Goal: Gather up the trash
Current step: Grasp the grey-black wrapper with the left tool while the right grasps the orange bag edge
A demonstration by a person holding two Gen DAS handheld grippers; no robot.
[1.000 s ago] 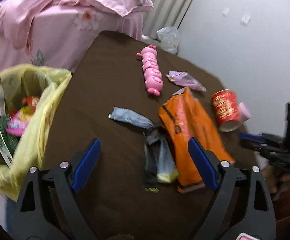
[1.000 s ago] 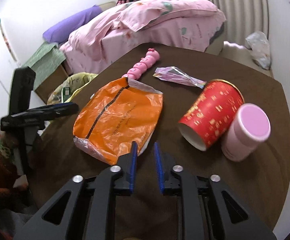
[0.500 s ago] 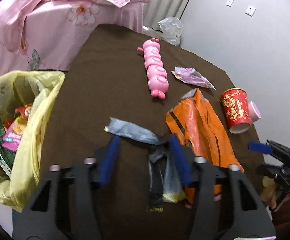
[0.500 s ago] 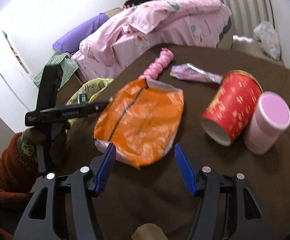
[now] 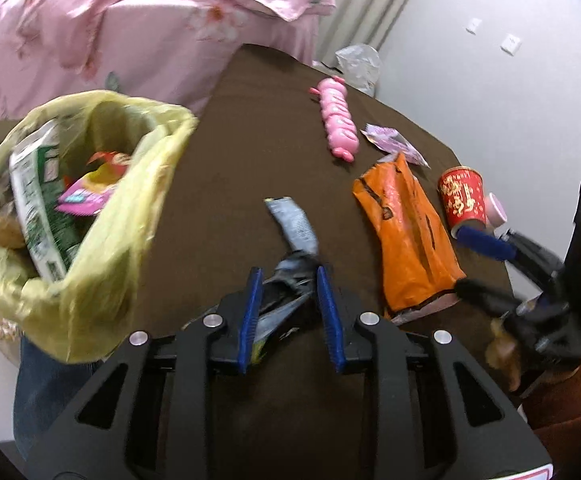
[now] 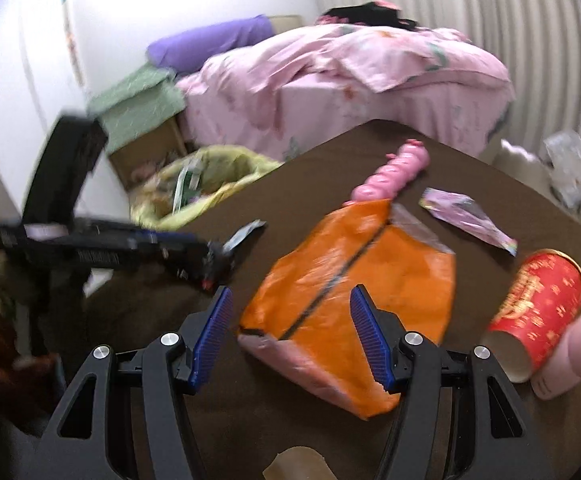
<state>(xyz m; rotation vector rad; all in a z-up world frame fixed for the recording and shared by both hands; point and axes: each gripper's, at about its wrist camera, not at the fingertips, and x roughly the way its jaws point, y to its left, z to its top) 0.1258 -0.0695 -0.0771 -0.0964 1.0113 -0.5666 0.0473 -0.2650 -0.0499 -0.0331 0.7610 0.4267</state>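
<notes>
A crumpled grey-blue wrapper [image 5: 294, 224] lies on the brown table [image 5: 250, 140]. My left gripper [image 5: 288, 271] has its jaws closing on the wrapper's dark near end, and both pads touch it. In the right wrist view the left gripper [image 6: 214, 268] shows with the wrapper's tip [image 6: 246, 232] sticking out past it. My right gripper [image 6: 290, 292] stands open, its jaws on either side of the near end of a flat orange bag [image 6: 370, 280] without pressing on it. A yellow trash bag [image 5: 130, 208] holding several wrappers hangs at the table's left edge.
A red paper cup [image 6: 538, 304] lies on its side against a pink jar [image 6: 578, 348] at the right. Farther back are a pink toy [image 5: 338, 120] and a purple wrapper [image 5: 390, 140]. A pink-covered bed [image 6: 350, 80] stands behind the table.
The left jaws went from wide open to closed around the grey-blue wrapper's end. The right jaws opened from nearly shut to wide and moved over the orange bag's near end.
</notes>
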